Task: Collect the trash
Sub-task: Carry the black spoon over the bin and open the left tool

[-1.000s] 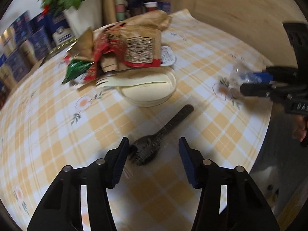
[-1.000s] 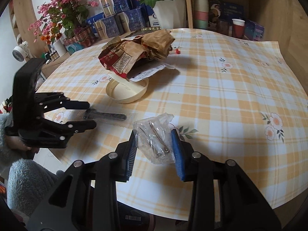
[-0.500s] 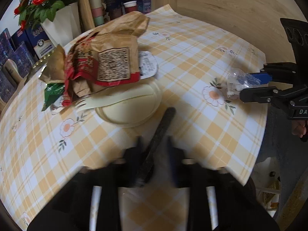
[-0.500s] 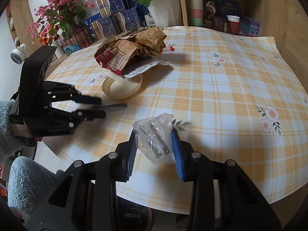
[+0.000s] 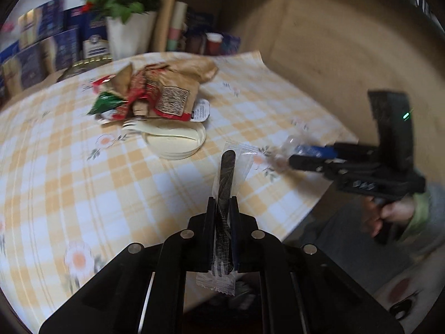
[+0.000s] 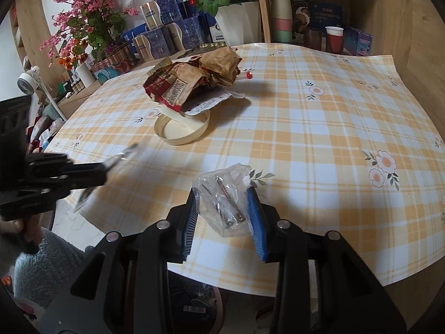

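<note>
1. Wrapped black fork (image 5: 226, 178): your left gripper (image 5: 222, 208) pinches it between its fingers, lifted above the tabletop (image 5: 69, 172).
2. Clear bag of screws (image 6: 226, 200): your right gripper (image 6: 222, 208) clamps it at the tabletop's near edge.
3. Crumpled wrappers (image 6: 192, 80) lie beside the cream lid (image 6: 182, 129), farther back.

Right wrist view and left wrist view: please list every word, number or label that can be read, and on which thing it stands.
No text can be read with certainty.
Red and brown wrapper: printed panel, too small.
White label under the wrapper: print too small.
Blue boxes: lettering blurred.
Shelf boxes: lettering too small.
</note>
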`<action>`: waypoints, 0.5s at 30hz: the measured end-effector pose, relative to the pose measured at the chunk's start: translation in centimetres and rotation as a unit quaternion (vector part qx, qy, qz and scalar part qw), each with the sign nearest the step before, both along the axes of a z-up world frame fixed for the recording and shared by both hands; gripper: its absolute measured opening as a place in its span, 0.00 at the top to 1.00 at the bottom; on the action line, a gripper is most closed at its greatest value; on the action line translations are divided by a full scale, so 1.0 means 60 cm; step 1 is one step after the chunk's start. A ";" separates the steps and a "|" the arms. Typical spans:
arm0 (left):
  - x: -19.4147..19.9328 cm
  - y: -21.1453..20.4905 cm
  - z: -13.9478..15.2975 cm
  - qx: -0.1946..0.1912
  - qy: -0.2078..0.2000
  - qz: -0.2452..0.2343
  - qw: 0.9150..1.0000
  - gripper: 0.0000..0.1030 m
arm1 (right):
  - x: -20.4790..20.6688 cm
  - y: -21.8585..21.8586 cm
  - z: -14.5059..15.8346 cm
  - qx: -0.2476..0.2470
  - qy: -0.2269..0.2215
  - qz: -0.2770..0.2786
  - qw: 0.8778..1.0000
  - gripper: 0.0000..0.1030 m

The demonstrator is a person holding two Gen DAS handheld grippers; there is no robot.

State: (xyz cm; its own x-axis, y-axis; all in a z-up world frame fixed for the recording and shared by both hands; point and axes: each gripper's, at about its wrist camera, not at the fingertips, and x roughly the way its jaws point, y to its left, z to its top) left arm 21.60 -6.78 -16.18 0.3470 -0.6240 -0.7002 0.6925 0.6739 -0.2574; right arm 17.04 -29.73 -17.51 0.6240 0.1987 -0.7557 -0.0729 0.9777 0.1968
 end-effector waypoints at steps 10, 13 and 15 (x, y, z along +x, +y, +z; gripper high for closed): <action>-0.097 0.102 0.018 -0.085 0.043 0.109 0.989 0.90 | -0.028 0.046 0.025 -0.005 -0.012 0.034 0.999 0.64; -0.122 0.118 0.012 -0.084 0.053 0.118 0.988 0.90 | -0.040 0.064 0.032 -0.007 -0.016 0.048 0.999 0.64; -0.136 0.122 0.007 -0.078 0.057 0.116 0.989 0.90 | -0.047 0.073 0.036 -0.010 -0.020 0.055 0.998 0.64</action>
State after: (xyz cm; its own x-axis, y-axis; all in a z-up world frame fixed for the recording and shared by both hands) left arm 13.44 0.57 -15.73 0.4169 -0.6402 -0.6452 0.4849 0.7571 -0.4379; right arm 14.21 -25.35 -15.35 0.6290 0.2524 -0.7353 -0.1870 0.9672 0.1720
